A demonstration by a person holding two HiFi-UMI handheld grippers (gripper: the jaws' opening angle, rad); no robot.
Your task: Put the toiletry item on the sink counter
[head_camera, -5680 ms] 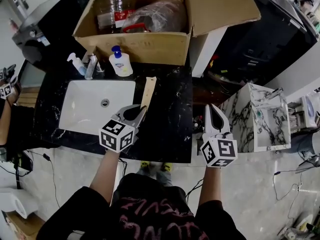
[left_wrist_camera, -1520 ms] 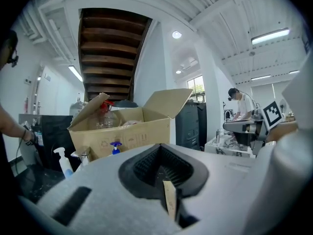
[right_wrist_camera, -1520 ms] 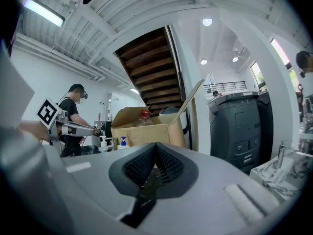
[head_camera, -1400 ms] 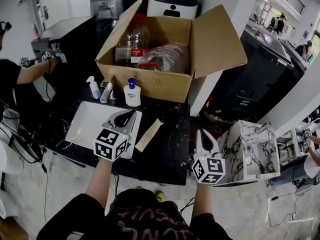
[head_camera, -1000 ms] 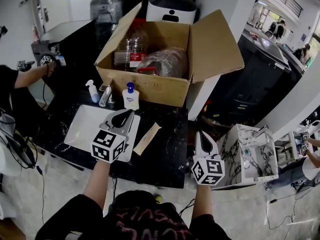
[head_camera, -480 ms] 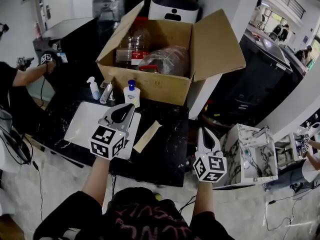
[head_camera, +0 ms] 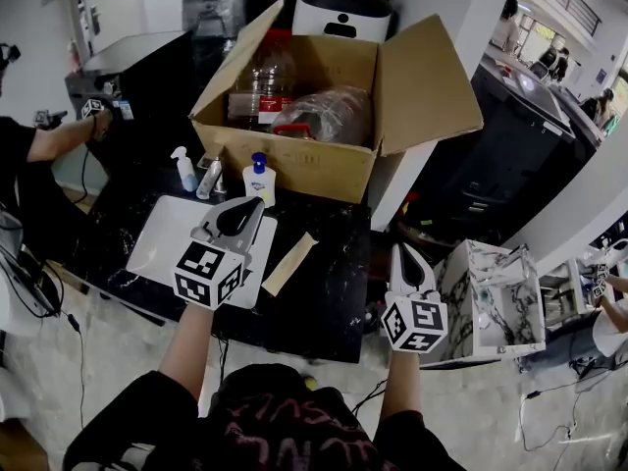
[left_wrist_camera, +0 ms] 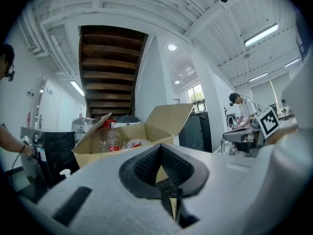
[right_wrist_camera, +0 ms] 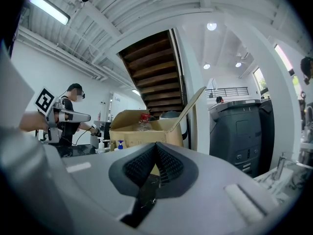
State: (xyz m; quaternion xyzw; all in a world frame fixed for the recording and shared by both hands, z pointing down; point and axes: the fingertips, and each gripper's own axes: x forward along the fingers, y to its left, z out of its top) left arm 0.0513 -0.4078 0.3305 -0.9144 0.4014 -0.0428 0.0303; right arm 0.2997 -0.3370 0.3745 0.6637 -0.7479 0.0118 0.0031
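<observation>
With the left gripper (head_camera: 253,206) and right gripper (head_camera: 401,251) both closed on nothing, the slim tan pack (head_camera: 289,263) on the counter (head_camera: 324,297) seems light, flat, perhaps stiff: pinch its narrow sides.

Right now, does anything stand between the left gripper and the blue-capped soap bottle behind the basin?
Nothing visible does. The left gripper, shut and empty, hangs over the white basin, its tip pointing toward the soap bottle, which stands upright on the counter in front of the cardboard box.

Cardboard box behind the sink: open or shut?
Open. The cardboard box has its flaps raised, and a bottle and plastic bag show inside.
</observation>
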